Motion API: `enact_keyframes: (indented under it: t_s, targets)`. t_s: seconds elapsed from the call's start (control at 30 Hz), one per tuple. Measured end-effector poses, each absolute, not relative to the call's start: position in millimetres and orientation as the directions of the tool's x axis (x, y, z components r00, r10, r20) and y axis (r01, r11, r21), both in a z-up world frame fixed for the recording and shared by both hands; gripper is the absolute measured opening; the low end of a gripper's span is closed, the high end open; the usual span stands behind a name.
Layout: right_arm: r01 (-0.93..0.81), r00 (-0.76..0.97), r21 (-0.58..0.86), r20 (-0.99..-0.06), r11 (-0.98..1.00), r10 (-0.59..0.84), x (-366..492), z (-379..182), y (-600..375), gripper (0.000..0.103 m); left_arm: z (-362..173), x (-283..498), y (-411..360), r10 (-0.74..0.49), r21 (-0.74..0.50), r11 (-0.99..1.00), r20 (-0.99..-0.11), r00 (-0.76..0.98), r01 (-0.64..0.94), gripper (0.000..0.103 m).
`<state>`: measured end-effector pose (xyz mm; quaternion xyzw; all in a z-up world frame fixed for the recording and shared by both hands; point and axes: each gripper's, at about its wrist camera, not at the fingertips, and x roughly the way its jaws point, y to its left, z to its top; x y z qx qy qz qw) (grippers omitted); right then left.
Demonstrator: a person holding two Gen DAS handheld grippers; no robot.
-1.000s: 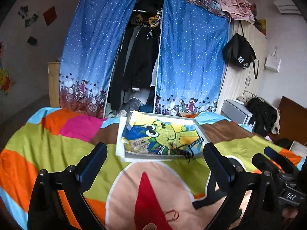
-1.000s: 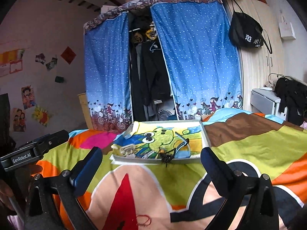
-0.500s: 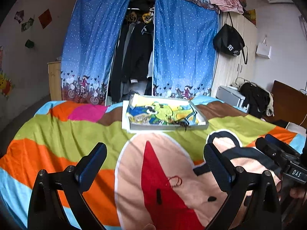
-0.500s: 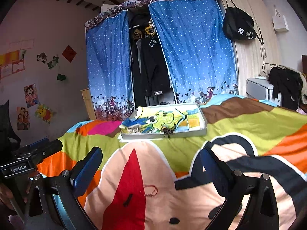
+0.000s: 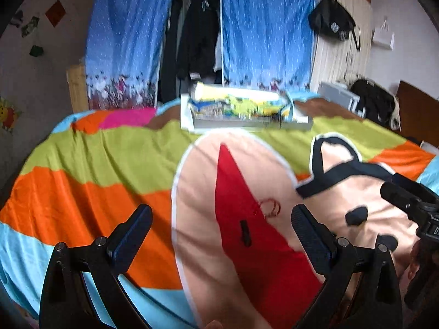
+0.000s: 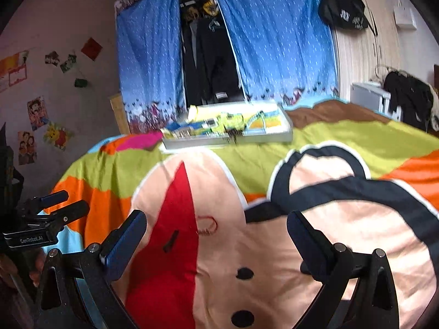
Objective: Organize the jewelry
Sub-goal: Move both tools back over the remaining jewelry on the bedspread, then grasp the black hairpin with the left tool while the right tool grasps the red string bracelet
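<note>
1. While both my claws hang spread and empty, the red bracelet (image 5: 270,208) lies on the bedspread (image 5: 109,170), just ahead of my left claw (image 5: 219,219).
2. My right claw (image 6: 216,233) sits about as near, bracelet ahead-left; tray (image 5: 247,122) well beyond.

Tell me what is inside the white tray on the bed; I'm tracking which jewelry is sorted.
The white tray holds a cartoon-printed liner and a dark tangled piece at its front edge, too blurred to identify. Anything under the liner is hidden.

Soft matt cloth bedspread (image 5: 109,150), thin red string bracelet (image 5: 270,208), smooth matt black plastic tool (image 5: 219,227).
</note>
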<state>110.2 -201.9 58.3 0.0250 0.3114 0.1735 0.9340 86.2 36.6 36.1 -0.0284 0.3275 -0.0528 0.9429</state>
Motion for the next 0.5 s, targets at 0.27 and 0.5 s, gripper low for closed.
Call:
enact_keyframes:
  t_s: [0.27, 0.5]
  targets:
    - [-0.279, 0.659, 0.189, -0.675, 0.942, 0.331, 128.7, 5.5, -212.8, 0.103, -23.0, 112.3, 35.8, -0.221, -0.149, 0.975, -0.738, 0.638, 0.166, 0.099]
    - [-0.331, 0.574, 0.208, -0.729, 0.920, 0.372, 165.2, -24.0, -206.0, 0.092, -57.5, 150.3, 32.6, -0.310, -0.228, 0.950, -0.780, 0.544, 0.215, 0.098]
